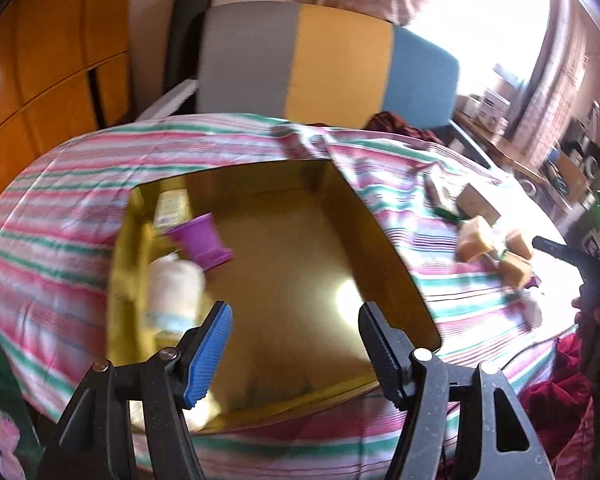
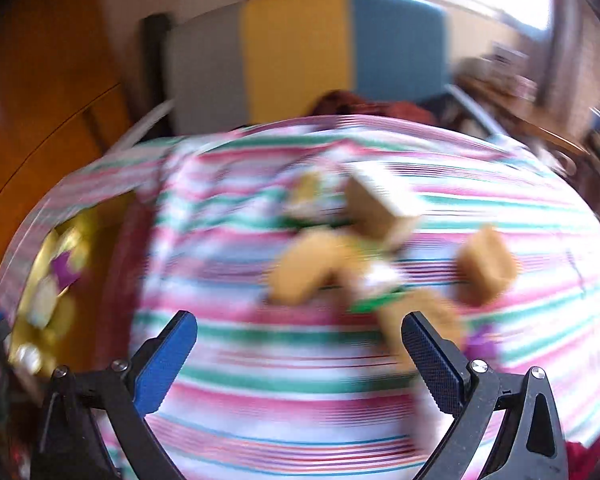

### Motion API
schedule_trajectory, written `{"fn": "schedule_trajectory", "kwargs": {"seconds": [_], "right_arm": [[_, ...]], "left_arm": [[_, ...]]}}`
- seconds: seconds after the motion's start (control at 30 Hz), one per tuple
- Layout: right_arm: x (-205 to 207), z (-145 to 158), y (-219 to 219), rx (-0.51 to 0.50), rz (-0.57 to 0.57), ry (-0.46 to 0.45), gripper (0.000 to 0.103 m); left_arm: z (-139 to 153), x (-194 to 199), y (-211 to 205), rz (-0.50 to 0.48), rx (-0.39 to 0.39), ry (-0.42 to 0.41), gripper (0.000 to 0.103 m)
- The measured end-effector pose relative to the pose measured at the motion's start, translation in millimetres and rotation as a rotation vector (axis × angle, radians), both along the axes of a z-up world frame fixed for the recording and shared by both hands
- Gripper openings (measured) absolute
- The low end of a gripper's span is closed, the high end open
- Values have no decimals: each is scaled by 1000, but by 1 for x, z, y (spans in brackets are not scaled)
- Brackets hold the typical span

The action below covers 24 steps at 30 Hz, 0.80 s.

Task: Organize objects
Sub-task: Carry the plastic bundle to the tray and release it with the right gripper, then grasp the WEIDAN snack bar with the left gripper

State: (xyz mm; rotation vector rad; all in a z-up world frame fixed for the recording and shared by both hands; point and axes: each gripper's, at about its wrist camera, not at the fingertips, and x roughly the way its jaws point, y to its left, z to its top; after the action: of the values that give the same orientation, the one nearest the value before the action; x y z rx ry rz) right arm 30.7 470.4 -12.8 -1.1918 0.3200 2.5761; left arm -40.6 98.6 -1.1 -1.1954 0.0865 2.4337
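1. Left tool [image 1: 294,354]: jaws apart, nothing between them, hanging over the near end of the yellow box [image 1: 396,240].
2. Right tool [image 2: 300,364]: jaws apart, empty, above the striped cloth [image 2: 284,392], pointed at the tan blocks [image 2: 300,272]. View is badly blurred.
3. Step, my read: mid-sort, right side going for the next pick.
4. Next move: drop onto one block, close on it, carry it left to the box.
5. In the box, left side: purple cup [image 1: 204,244] lying tipped, white bottle [image 1: 174,292], a pale carton further back.
6. Blocks sit clustered on the cloth right of the box, green bits among them.
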Motion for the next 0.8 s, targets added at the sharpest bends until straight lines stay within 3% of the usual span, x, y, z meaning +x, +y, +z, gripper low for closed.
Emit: {"fn": "schedule_trajectory", "kwargs": {"seconds": [0.17, 0.23, 0.3, 0.53, 0.8], "right_arm": [[35, -16, 81, -104, -275, 64, 103], [43, -18, 101, -202, -347, 105, 103], [49, -16, 109, -222, -385, 139, 103], [52, -19, 113, -302, -383, 158, 103], [54, -18, 108, -351, -343, 184, 103]], "left_arm": [[9, -5, 50, -91, -20, 12, 66], [12, -6, 76, -148, -22, 19, 66], [11, -7, 99, -188, -25, 19, 66], [6, -25, 176, -297, -39, -15, 66], [-16, -84, 262, -333, -107, -83, 66]]}}
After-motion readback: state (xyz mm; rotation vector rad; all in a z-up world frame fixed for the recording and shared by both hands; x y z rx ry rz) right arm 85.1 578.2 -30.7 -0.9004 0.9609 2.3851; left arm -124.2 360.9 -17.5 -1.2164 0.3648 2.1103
